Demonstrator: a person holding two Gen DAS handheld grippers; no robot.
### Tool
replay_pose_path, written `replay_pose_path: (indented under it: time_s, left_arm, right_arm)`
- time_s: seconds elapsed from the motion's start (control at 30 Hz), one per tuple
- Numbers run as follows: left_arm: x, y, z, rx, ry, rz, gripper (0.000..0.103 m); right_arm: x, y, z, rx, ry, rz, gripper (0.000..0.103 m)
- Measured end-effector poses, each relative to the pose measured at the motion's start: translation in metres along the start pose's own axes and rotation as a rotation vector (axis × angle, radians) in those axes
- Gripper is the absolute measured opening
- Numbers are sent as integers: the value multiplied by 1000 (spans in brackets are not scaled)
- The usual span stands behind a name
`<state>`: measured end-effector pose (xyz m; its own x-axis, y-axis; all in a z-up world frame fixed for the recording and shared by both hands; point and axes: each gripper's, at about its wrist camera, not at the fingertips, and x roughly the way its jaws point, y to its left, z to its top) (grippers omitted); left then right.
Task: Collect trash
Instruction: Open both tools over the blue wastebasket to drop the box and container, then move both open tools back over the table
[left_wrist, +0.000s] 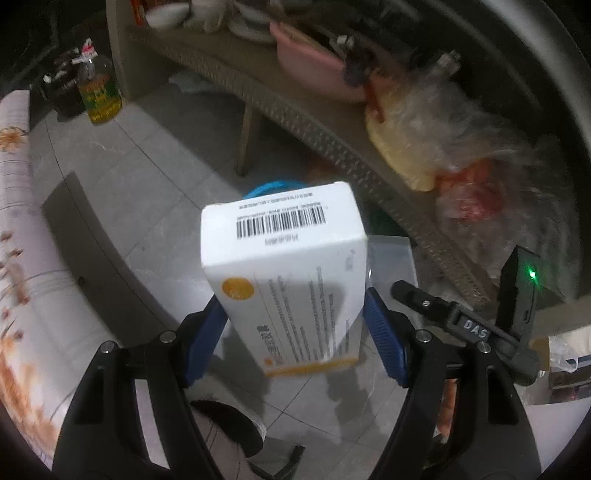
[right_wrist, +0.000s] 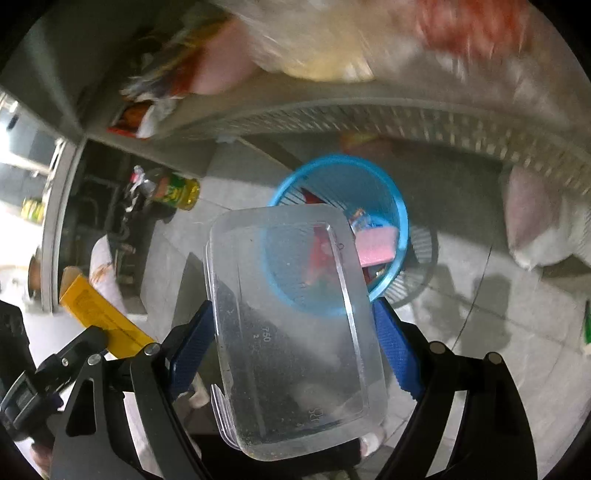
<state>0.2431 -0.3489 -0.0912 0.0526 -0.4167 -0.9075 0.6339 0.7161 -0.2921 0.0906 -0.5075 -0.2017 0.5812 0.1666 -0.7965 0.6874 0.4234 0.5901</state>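
Note:
My left gripper (left_wrist: 291, 332) is shut on a white and yellow cardboard box (left_wrist: 284, 266) with a barcode, held above the tiled floor. A blue bin's rim (left_wrist: 273, 186) peeks out behind the box. My right gripper (right_wrist: 295, 336) is shut on a clear plastic food container (right_wrist: 288, 325), held just in front of and above the blue basket bin (right_wrist: 391, 221). The bin holds a pink item (right_wrist: 376, 245) and red scraps. The box also shows in the right wrist view (right_wrist: 96, 310) at the left.
A wicker bench (left_wrist: 295, 110) carries plastic bags (left_wrist: 443, 147) and a pink bag (left_wrist: 310, 62). An oil bottle (left_wrist: 98, 92) stands on the floor at the back. A floral cloth (left_wrist: 22, 258) lies at the left. A pale sack (right_wrist: 532, 221) sits right of the bin.

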Motion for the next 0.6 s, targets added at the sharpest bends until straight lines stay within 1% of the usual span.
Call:
replay_pose_path:
  time_s: [0.07, 0.13, 0.17, 0.2, 0.23, 0.3, 0.33, 0.4, 0.5, 0.6]
  left_arm:
    - [16, -2, 13, -3, 21, 7, 70]
    - [32, -4, 28, -4, 34, -2, 72]
    - [44, -6, 38, -1, 47, -16, 74]
    - [53, -6, 47, -5, 64, -29, 83]
    - [63, -5, 54, -16, 79, -30, 85]
    - [81, -1, 62, -45, 93, -26, 85]
    - [88, -1, 63, -57, 99, -29, 85]
    - [94, 2, 59, -82, 116, -35, 85]
    - [90, 6, 52, -76, 103, -55, 85]
    - [78, 10, 48, -72, 91, -64, 85]
  right_arm:
    - [17, -8, 11, 43, -5, 5, 83]
    - [36, -15, 24, 90, -27, 7, 86]
    - [47, -18, 31, 102, -42, 7, 86]
    - [60, -24, 37, 129, -49, -4, 87]
    - [71, -31, 41, 155, -49, -12, 88]
    - [96, -48, 45, 218, -35, -31, 88]
    - [102, -54, 44, 238, -24, -30, 89]
    - [111, -65, 39, 276, -5, 0, 89]
    - [112, -69, 29, 269, -14, -11, 89]
    - [106, -67, 26, 261, -24, -5, 89]
